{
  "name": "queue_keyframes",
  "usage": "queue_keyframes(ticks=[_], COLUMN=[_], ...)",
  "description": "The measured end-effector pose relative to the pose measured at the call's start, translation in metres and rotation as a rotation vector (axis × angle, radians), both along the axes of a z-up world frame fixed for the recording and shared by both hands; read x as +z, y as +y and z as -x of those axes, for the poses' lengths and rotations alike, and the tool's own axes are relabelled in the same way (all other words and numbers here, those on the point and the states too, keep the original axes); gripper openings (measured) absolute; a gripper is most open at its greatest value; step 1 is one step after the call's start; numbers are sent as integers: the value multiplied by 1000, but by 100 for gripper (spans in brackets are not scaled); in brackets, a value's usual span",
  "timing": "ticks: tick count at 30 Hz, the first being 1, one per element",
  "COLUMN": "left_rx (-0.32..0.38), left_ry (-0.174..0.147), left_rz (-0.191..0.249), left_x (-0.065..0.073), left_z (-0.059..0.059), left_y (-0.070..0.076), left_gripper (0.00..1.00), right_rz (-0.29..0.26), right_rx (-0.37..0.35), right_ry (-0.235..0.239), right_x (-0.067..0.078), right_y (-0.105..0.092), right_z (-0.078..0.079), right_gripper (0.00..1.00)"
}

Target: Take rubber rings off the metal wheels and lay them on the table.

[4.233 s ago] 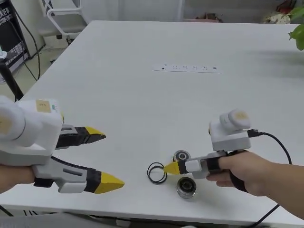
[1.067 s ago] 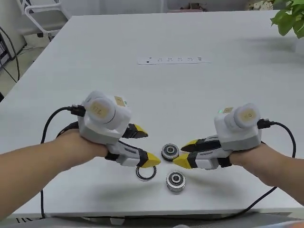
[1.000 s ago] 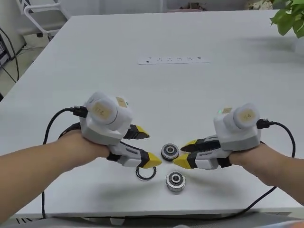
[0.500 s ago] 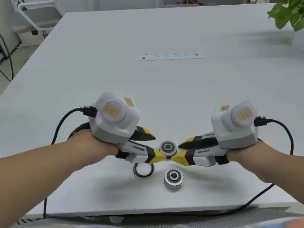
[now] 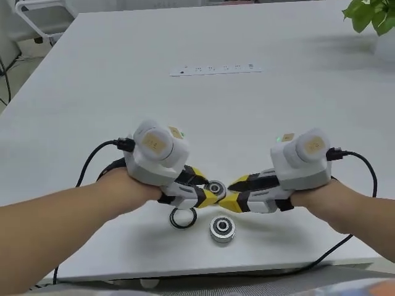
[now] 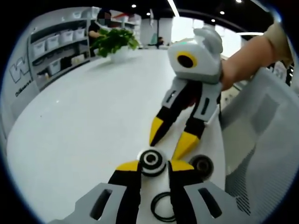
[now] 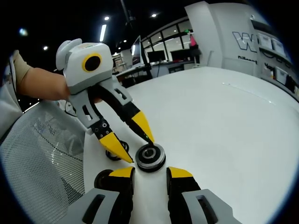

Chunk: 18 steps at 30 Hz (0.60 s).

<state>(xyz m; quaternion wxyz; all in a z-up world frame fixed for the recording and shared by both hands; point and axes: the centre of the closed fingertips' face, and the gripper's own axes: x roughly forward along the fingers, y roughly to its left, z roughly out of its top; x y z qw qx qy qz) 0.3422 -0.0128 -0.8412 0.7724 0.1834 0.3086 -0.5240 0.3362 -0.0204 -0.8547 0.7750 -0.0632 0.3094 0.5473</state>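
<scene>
Lying on the white table (image 5: 185, 111) near its front edge: small round metal wheel with dark rubber rim (image 7: 150, 157). Left gripper (image 5: 207, 189) jaws flank it closely (clamped or not, cannot tell). Right gripper (image 5: 231, 192) sits just beside it, jaws slightly parted and empty. Hazard: under a weak hold, prying the ring may shoot the wheel off the edge.

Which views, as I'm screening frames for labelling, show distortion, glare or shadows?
Head view: even soft light, faint shadow on the table under the loose wheel, little distortion. Left gripper view: strong fisheye bending, glare from ceiling lights. Right gripper view: same bending, dark ceiling, clamped wheel sharp.
</scene>
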Motion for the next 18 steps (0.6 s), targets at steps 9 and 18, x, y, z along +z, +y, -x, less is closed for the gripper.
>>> queue_keyframes(ticks=[9,18], left_rx=[-25,-15], left_ry=[-41,-37], left_rz=[-24,-21], left_x=[0,-1], left_z=[-2,-5], left_y=[-3,-5], left_gripper=[18,17], right_rz=[-3,-1], right_rx=[5,12], right_ry=[-4,-6], right_x=[1,1], right_y=[2,5], right_z=[0,-1], right_gripper=[25,25])
